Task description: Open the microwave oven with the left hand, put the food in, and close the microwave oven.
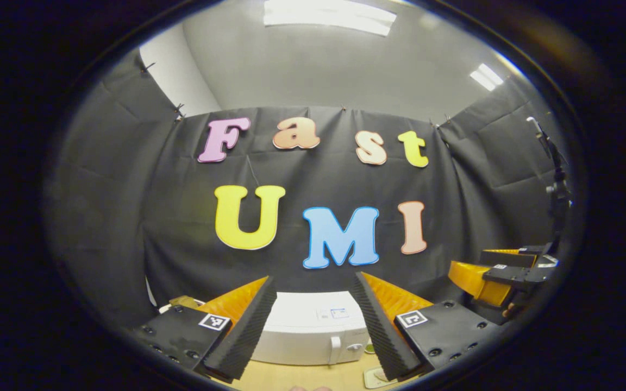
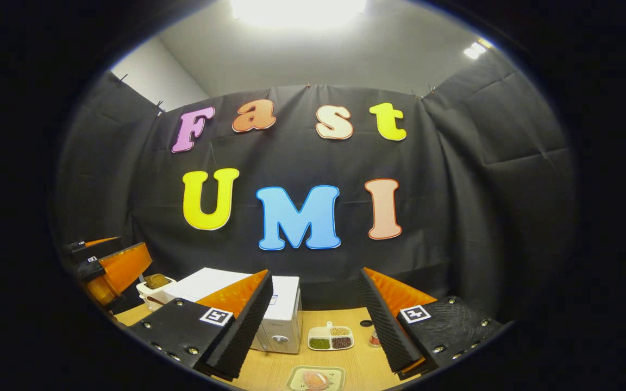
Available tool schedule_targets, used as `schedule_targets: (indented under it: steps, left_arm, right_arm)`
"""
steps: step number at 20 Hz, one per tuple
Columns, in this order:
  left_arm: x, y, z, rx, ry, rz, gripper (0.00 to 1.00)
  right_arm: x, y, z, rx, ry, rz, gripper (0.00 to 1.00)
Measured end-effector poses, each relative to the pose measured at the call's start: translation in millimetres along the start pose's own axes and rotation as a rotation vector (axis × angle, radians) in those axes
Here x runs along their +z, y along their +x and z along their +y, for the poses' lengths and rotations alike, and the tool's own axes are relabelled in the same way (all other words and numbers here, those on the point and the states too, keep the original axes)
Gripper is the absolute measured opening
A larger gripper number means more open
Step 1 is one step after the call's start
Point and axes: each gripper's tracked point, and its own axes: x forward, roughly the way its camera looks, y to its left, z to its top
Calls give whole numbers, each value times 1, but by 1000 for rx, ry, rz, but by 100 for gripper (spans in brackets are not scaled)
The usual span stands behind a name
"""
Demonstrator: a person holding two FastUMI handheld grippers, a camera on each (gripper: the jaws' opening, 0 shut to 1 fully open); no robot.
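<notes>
Microwave (image 1: 310,331) is sitting shut on the bench (image 2: 269,374), below your left gripper (image 1: 313,326); both grippers' fingers are gaping, empty. Lower, hook the door handle (image 1: 335,349), swing wide.

White microwave oven (image 2: 286,317), pale wooden table (image 2: 362,358)

Hidden and cut-off parts

The microwave (image 2: 283,315) is partly behind the right gripper (image 2: 315,315); the food tray (image 2: 315,378) is cut at the edge.
</notes>
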Motion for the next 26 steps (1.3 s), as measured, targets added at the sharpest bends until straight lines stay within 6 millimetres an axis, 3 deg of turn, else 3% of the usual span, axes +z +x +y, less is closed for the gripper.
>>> schedule_targets:
  steps: [4,9,14,21,26]
  left_arm:
    - [-7,3,-9,-22,3,-29,96]
    - [-48,16,-20,-65,-18,-15,96]
    - [-119,43,-45,-135,-9,60,95]
    - [-238,84,-54,-142,50,251,96]
    - [-290,117,-58,-116,40,329,96]
  right_arm:
    - [-7,0,-4,-12,-3,13,96]
    - [-16,-2,-9,-30,-32,27,96]
    - [-32,-8,-20,-57,-66,54,96]
    - [-52,-5,-33,-56,-89,100,96]
    - [-65,2,-41,-47,-84,153,96]
